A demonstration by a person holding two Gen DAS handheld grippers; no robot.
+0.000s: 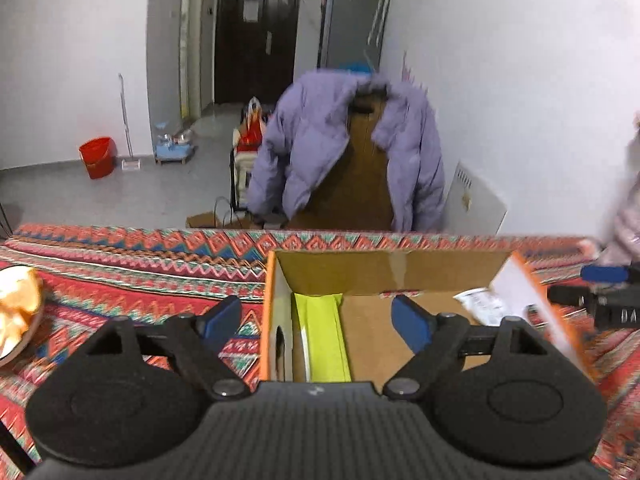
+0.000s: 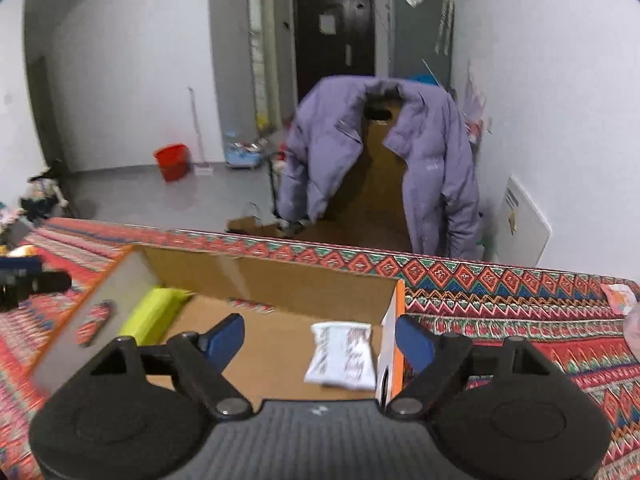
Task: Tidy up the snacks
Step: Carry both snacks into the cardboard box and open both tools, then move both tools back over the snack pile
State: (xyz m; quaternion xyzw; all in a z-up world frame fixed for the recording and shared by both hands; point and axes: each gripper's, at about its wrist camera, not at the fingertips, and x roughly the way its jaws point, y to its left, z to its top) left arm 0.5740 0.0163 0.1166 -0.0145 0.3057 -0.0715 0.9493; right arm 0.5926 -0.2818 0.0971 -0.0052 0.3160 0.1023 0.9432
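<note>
A: Snacks, two at least, already inside the cardboard box (image 2: 280, 280): a yellow-green pack (image 1: 322, 336) along the left wall, a white packet with red print (image 2: 342, 356) flat on the floor against the right wall.

B: And the grippers?

A: Left gripper (image 1: 316, 322) spread wide, straddling the box's left wall, nothing between the blue pads. Right gripper (image 2: 320, 338) likewise wide apart, straddling the right wall, hovering just above the white packet, not pressing on it.

B: So, partly done?

A: Probably. Still outside the box: a pinkish packet (image 2: 618, 298) near the far right of the table, plus a dish of something orange-gold (image 1: 18, 308) far left; unclear whether that counts as a snack.

B: Surface?

A: Table under a woven cloth (image 2: 500, 308), red with zigzag and diamond bands; box sitting in the middle of it, orange-edged flaps open.

B: Room?

A: White walls, grey floor, dark door (image 1: 256, 36) at the end of a hall. Purple puffer jacket (image 2: 420, 152) draped over a brown chair back just beyond the table. Red bucket (image 1: 96, 156) and a mop against the left wall. Everything slightly blurred.
</note>
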